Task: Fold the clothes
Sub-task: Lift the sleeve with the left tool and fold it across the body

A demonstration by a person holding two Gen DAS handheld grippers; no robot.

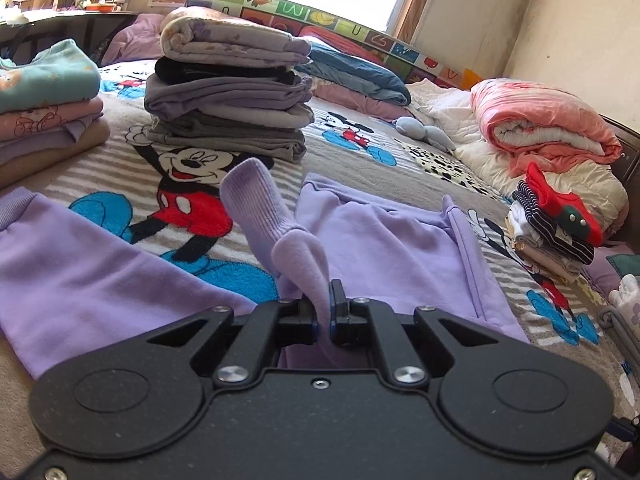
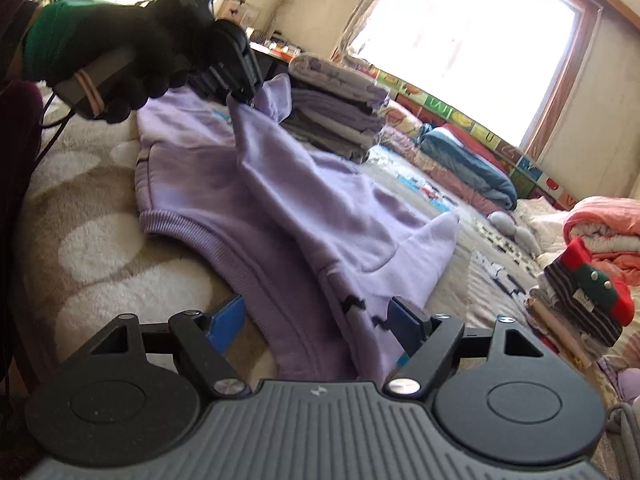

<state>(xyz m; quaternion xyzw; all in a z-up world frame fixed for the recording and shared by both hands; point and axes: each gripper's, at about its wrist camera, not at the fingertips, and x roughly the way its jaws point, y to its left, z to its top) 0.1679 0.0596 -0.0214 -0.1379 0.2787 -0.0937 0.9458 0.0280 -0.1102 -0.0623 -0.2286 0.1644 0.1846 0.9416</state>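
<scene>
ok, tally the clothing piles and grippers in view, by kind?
Tall folded clothes stack, purple, grey, black: 1
Pastel folded stack: 1
Small striped and red stack: 1
Loose lilac sweatshirt: 1
Grippers, left gripper, right gripper: 2
Total: 6

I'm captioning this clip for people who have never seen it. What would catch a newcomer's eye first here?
The pale lilac fleece sweatshirt sprawled on the cartoon-mouse bedspread, one sleeve pinched up in the shut left gripper. Next, the open right gripper straddling the sweatshirt's ribbed hem. Behind stands a tall stack of folded grey and purple clothes.
</scene>
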